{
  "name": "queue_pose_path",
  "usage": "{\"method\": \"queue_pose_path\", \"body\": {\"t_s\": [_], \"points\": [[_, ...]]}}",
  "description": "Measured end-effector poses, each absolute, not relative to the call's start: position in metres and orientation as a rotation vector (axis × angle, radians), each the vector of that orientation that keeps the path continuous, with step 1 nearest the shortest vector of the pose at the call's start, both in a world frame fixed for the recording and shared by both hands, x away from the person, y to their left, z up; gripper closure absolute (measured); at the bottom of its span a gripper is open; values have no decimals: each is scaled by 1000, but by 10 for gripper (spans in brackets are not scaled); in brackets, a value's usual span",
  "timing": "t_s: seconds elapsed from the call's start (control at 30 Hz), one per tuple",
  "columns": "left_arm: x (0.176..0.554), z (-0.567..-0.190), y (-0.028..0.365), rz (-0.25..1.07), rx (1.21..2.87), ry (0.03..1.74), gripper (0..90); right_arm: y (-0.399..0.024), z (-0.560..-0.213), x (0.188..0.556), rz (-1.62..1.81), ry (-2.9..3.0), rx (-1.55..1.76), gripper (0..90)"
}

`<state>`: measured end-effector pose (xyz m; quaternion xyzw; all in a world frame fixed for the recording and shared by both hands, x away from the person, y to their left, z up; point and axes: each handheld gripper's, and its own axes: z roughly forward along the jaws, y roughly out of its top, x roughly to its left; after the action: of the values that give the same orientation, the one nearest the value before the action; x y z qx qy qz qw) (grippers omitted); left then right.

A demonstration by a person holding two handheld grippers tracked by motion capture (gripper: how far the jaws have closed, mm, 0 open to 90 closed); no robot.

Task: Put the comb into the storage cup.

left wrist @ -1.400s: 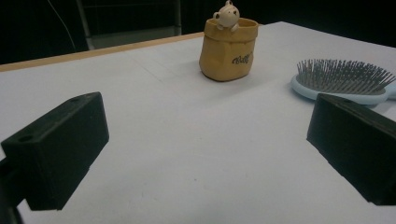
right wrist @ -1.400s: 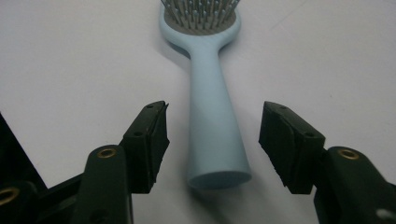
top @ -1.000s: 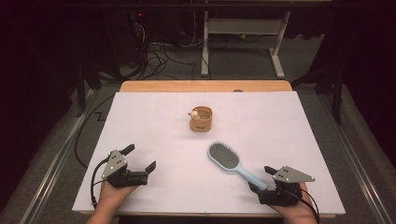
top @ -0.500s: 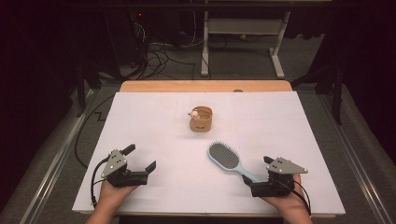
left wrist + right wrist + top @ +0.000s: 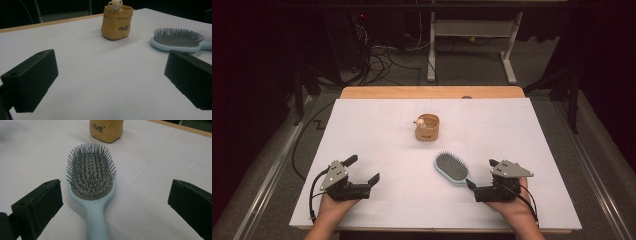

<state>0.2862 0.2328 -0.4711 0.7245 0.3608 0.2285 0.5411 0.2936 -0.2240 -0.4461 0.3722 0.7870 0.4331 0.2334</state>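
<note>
A light blue hairbrush (image 5: 451, 166) with grey bristles lies bristles-up on the white table (image 5: 537, 140). Its handle points at my right gripper (image 5: 481, 173). In the right gripper view the brush (image 5: 91, 177) lies between the open jaws of that gripper (image 5: 115, 202), which have just been opening; neither pad touches the handle. A tan pot (image 5: 427, 128) with a small bear figure on its rim stands upright mid-table. My left gripper (image 5: 363, 168) rests open and empty at the front left. The left gripper view looks between the wide jaws of the left gripper (image 5: 110, 77) at the pot (image 5: 116, 23) and the brush (image 5: 177, 40).
A strip of bare wood (image 5: 432, 92) shows along the table's far edge. Beyond it on the dark floor lie cables (image 5: 382, 60) and the white legs of a desk (image 5: 472, 40). The white sheet's front edge runs just under both hands.
The right gripper's jaws have spread wider around the brush handle, and the right hand has shifted a little left and up. Brush, pot and left gripper have kept still.
</note>
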Motion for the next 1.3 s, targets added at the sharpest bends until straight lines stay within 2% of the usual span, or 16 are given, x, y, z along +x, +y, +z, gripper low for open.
{"method": "queue_pose_path", "body": {"t_s": [0.4,0.63,1.3], "points": [[287,-471,233,560,1707,855,0,-209,-442,308,1123,2239,1020,4],[289,-471,234,522,1712,861,0,-201,-439,314,1083,2306,996,5],[287,-471,232,509,1704,846,0,-200,-442,322,951,2431,1059,4]]}}
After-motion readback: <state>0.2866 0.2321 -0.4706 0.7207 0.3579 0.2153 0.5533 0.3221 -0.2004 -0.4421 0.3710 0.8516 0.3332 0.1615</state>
